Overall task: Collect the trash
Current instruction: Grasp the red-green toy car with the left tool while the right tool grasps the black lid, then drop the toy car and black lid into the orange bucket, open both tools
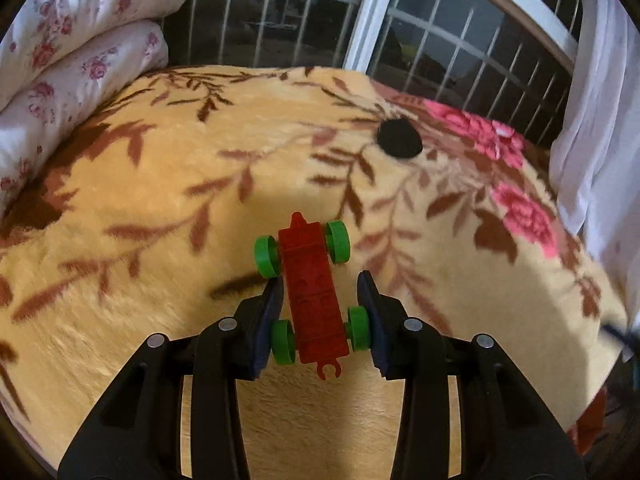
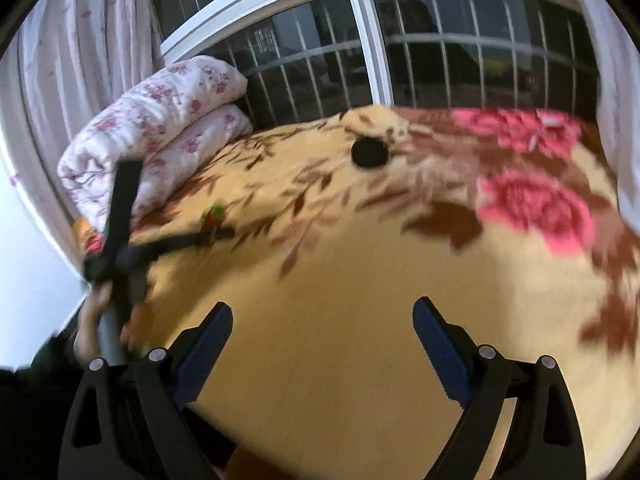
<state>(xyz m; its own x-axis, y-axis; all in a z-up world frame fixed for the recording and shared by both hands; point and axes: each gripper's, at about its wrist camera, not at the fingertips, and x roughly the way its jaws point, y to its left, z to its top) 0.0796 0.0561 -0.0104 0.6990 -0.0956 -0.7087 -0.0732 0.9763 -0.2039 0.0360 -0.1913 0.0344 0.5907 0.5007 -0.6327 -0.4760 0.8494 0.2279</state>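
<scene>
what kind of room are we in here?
Most likely a bedroom: a bed under a plush floral blanket, a folded flowered quilt stacked at its far edge, and a barred window with curtains right behind it.

Red toy car (image 1: 316,300), green wheels (image 1: 267,257).

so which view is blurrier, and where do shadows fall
Right wrist view is blurrier: the blanket and left gripper smear. Left wrist view is sharper on the toy car, soft at the edges; a shadow lies on the blanket beyond the car.
</scene>
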